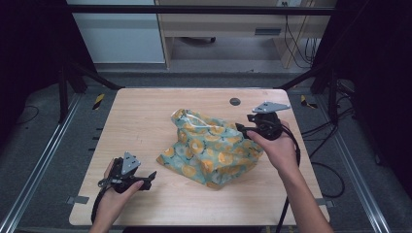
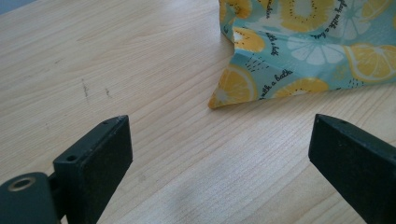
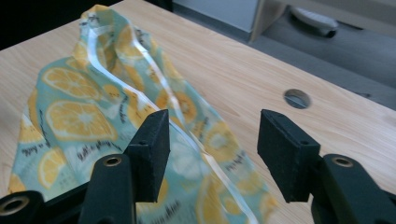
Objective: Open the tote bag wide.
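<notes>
A teal bag (image 1: 210, 150) printed with yellow citrus slices lies on the pale wood-grain table (image 1: 145, 116).

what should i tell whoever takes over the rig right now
Left gripper: open, nothing between its jaws, low over the table near the bag's left corner.
Right gripper: jaws partly open, at the bag's right side, the edge below and between them, not pinched.
Lemon-print bag: lies crumpled mid-table, one end puffed up toward the far side.
Done: nothing held yet.
Left: probably grasp the bag's edge with the right gripper, take the near corner with the left.
</notes>
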Motion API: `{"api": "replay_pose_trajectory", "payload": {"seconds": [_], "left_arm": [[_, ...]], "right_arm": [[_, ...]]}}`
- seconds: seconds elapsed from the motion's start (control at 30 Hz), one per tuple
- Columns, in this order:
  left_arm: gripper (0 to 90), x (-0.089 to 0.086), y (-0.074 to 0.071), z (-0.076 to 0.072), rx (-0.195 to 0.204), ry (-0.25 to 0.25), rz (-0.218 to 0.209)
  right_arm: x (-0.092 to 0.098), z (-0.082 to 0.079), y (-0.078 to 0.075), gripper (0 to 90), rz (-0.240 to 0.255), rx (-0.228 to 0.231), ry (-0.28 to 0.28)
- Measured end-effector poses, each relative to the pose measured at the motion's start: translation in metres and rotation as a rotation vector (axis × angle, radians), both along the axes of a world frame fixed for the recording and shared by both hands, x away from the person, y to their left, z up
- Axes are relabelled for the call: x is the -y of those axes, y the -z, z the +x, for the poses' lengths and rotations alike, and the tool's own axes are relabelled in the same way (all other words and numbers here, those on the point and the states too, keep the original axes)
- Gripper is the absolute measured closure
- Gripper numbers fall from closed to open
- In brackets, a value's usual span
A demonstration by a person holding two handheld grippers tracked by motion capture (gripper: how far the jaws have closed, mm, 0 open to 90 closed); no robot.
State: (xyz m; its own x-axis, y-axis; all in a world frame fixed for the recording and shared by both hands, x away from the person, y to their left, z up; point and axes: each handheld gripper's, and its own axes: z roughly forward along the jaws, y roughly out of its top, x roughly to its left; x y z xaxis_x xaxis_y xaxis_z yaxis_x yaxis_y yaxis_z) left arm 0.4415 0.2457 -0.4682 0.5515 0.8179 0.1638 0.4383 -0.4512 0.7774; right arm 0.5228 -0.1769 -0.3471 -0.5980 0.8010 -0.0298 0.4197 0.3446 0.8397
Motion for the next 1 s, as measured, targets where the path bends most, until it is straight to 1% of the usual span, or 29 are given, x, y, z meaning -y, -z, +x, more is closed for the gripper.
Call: {"api": "replay_pose_trajectory", "payload": {"seconds": [0.07, 0.13, 0.17, 0.2, 0.27, 0.33, 0.37, 0.43, 0.47, 0.53, 0.57, 0.63, 0.7, 0.73, 0.8, 0.83, 0.87, 0.9, 0.93, 1.0], "left_arm": [[5.8, 0.0, 0.0, 0.0, 0.0, 0.001, -0.001], [5.8, 0.001, 0.0, 0.0, -0.001, 0.003, 0.0], [5.8, 0.001, 0.001, 0.0, -0.003, 0.004, 0.001], [5.8, 0.001, 0.001, 0.001, -0.004, 0.005, 0.003], [5.8, 0.001, 0.001, 0.0, -0.005, 0.007, 0.005], [5.9, 0.001, 0.0, 0.0, -0.001, 0.006, 0.003], [5.9, 0.001, 0.0, 0.0, 0.0, 0.007, 0.003], [5.9, 0.001, 0.0, 0.0, 0.0, 0.007, 0.004], [6.2, 0.001, 0.0, 0.0, -0.001, 0.009, 0.005], [6.4, 0.001, 0.001, 0.001, -0.003, 0.01, 0.009], [6.4, 0.002, 0.001, 0.001, -0.002, 0.009, 0.006], [6.4, 0.002, 0.001, 0.0, 0.0, 0.01, 0.007], [6.4, 0.002, 0.001, 0.0, -0.002, 0.011, 0.011], [6.4, 0.002, 0.001, 0.0, -0.003, 0.011, 0.011], [6.5, 0.002, 0.001, 0.0, -0.002, 0.009, 0.01], [6.5, 0.002, 0.0, 0.0, 0.0, 0.008, 0.009], [6.5, 0.002, 0.0, 0.0, 0.001, 0.009, 0.009], [6.6, 0.002, 0.0, 0.0, 0.003, 0.008, 0.009], [6.6, 0.001, 0.0, 0.0, 0.003, 0.009, 0.007], [6.6, 0.001, -0.001, -0.001, 0.006, 0.005, 0.002]], "right_arm": [[-0.008, 0.008, 0.002, 39.6, 0.009, -0.024, -0.032], [-0.016, 0.015, 0.006, 32.2, 0.02, -0.064, -0.063], [-0.02, 0.019, 0.009, 29.5, 0.015, -0.086, -0.076], [-0.026, 0.024, 0.015, 27.5, -0.001, -0.106, -0.069], [-0.028, 0.027, 0.017, 26.1, -0.004, -0.115, -0.071], [-0.033, 0.032, 0.024, 24.3, 0.004, -0.165, -0.088], [-0.034, 0.033, 0.026, 24.1, 0.01, -0.181, -0.101], [-0.038, 0.033, 0.03, 24.4, 0.023, -0.212, -0.106], [-0.039, 0.034, 0.032, 26.6, 0.017, -0.224, -0.113], [-0.041, 0.034, 0.036, 34.5, -0.012, -0.242, -0.119], [-0.043, 0.033, 0.036, 38.0, -0.013, -0.251, -0.123], [-0.046, 0.03, 0.037, 51.8, -0.031, -0.262, -0.145], [-0.048, 0.027, 0.037, 62.3, -0.052, -0.259, -0.166], [-0.049, 0.024, 0.037, 68.9, -0.064, -0.256, -0.171], [-0.05, 0.022, 0.037, 79.0, -0.061, -0.246, -0.166], [-0.049, 0.021, 0.036, 87.5, -0.059, -0.238, -0.173], [-0.049, 0.021, 0.036, 87.5, -0.059, -0.238, -0.173], [-0.049, 0.021, 0.035, 90.0, -0.062, -0.23, -0.166], [-0.049, 0.021, 0.035, 90.0, -0.062, -0.23, -0.166], [-0.047, 0.021, 0.033, 90.0, -0.055, -0.212, -0.167]]}}
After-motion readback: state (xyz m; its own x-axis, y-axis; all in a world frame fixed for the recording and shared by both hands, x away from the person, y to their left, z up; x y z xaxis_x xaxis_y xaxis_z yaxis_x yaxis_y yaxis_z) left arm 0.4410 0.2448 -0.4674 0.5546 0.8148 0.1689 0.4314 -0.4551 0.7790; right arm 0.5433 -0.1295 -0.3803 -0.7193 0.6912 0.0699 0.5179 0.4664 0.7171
